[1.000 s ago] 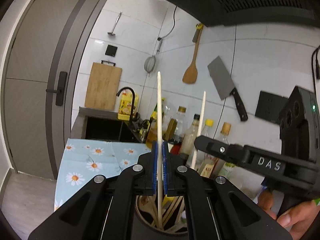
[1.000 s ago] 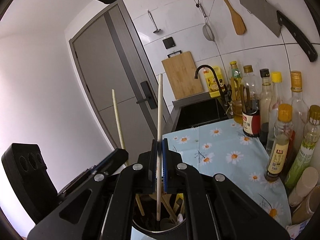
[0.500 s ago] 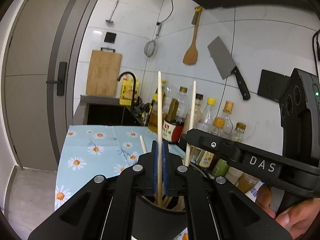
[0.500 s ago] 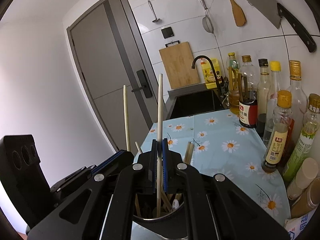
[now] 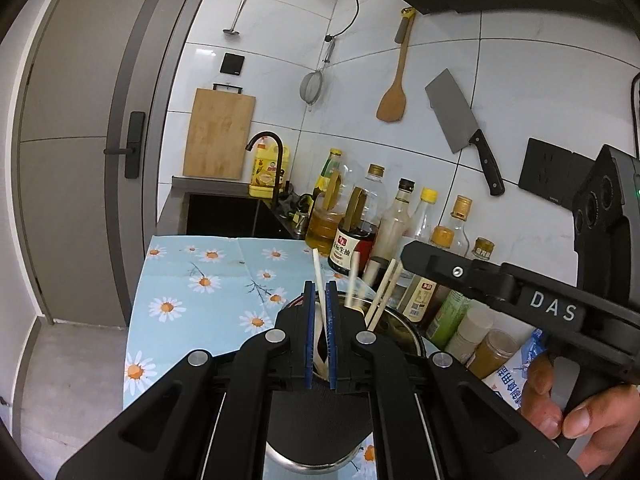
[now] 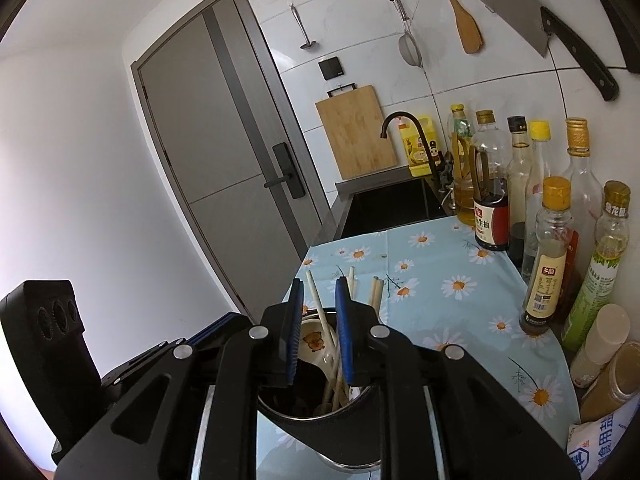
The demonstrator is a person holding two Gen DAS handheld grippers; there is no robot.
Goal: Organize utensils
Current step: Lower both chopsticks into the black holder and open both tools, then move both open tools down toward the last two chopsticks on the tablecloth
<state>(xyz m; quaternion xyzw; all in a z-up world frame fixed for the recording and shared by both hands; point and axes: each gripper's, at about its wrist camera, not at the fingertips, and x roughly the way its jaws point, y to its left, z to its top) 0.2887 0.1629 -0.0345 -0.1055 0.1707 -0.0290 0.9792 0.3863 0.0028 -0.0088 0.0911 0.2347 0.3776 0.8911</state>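
Judging by form, the pale slender wooden chopstick [image 5: 317, 264], pinched near its top by the left tongs [image 5: 319, 286] over the round steel holder [image 5: 404, 332] at 6 o'clock, is rated light, stiff and slippery; a mid-shaft hold is preferred. Right tongs [image 6: 319, 286], just opened, are spread loosely around a second chopstick [image 6: 312, 284].

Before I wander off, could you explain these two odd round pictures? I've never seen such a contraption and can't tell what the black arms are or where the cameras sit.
There is no robot here. A person holds a two-finger gripper in each hand, and each gripper has a wide-angle camera looking along its fingers. One picture comes from the left gripper, the other from the right gripper. A hand shows holding the right one. Below stands a dark utensil pot on a daisy cloth, with sauce bottles beside it. The left pads pinch a chopstick that reaches into the pot. The right jaws have just been opening, and a second chopstick leans loose between them.
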